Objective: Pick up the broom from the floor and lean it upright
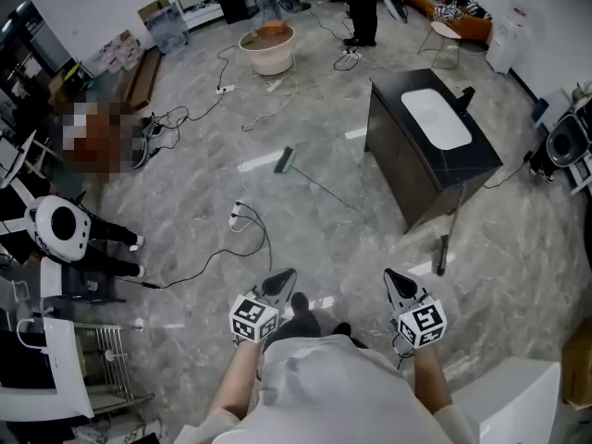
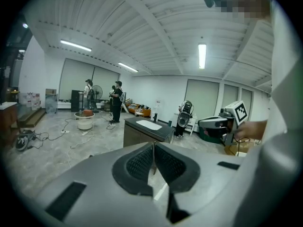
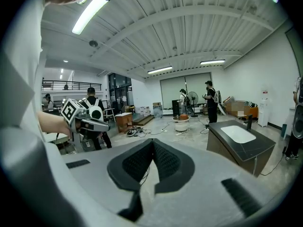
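Note:
The broom (image 1: 310, 178) lies flat on the grey marble floor in the head view, its dark head toward the upper left and its thin handle running down-right toward the cabinet. My left gripper (image 1: 280, 283) and right gripper (image 1: 398, 283) are held side by side in front of my body, well short of the broom. Both are shut with nothing between the jaws. In the left gripper view the left gripper (image 2: 153, 148) has its pads together; the right gripper view shows the same for the right gripper (image 3: 152, 143). Neither gripper view shows the broom.
A dark cabinet with a white sink (image 1: 430, 146) stands right of the broom, with a long-handled tool (image 1: 444, 248) leaning on its near corner. Cables and a power strip (image 1: 242, 218) lie on the floor ahead left. A basin (image 1: 268, 49) and a standing person (image 1: 361, 7) are farther off.

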Available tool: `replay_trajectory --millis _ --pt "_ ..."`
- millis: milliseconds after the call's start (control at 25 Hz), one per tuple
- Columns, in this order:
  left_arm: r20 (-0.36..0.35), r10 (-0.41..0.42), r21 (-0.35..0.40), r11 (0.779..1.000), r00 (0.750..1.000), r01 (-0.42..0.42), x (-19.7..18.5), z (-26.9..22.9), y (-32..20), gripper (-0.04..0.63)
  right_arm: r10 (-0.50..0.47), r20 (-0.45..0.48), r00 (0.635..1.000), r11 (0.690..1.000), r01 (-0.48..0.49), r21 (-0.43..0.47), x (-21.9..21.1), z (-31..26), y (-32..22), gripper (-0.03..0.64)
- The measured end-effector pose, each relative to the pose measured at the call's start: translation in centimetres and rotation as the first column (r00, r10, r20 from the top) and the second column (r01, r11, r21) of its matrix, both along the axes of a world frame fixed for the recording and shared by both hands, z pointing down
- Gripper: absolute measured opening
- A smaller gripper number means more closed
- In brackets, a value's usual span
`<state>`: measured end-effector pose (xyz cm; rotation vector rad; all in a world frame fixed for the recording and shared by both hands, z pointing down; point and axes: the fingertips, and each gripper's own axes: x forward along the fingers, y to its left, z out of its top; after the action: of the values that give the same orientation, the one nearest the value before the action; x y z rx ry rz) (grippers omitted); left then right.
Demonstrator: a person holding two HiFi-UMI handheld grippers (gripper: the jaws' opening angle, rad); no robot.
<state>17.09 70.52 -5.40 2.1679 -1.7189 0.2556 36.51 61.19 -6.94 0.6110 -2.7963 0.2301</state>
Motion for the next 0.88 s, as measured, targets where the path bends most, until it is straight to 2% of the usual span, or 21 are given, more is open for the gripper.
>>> replay_trajectory --millis 320,880 --pt "-0.024 0.034 -0.024 0.999 0.999 -0.035 -4.7 2.4 -4.4 0.011 0.036 -0.022 0.999 0.999 -0.036 -0.014 -4.3 1.4 -4.1 0.000" --pt "-0.064 0.108 -0.065 0.992 0.992 -0.112 -19.1 5.1 -14.0 0.011 0.100 -0.094 0.990 0.992 -0.106 -0.060 -17.7 3.3 -12.7 0.000"
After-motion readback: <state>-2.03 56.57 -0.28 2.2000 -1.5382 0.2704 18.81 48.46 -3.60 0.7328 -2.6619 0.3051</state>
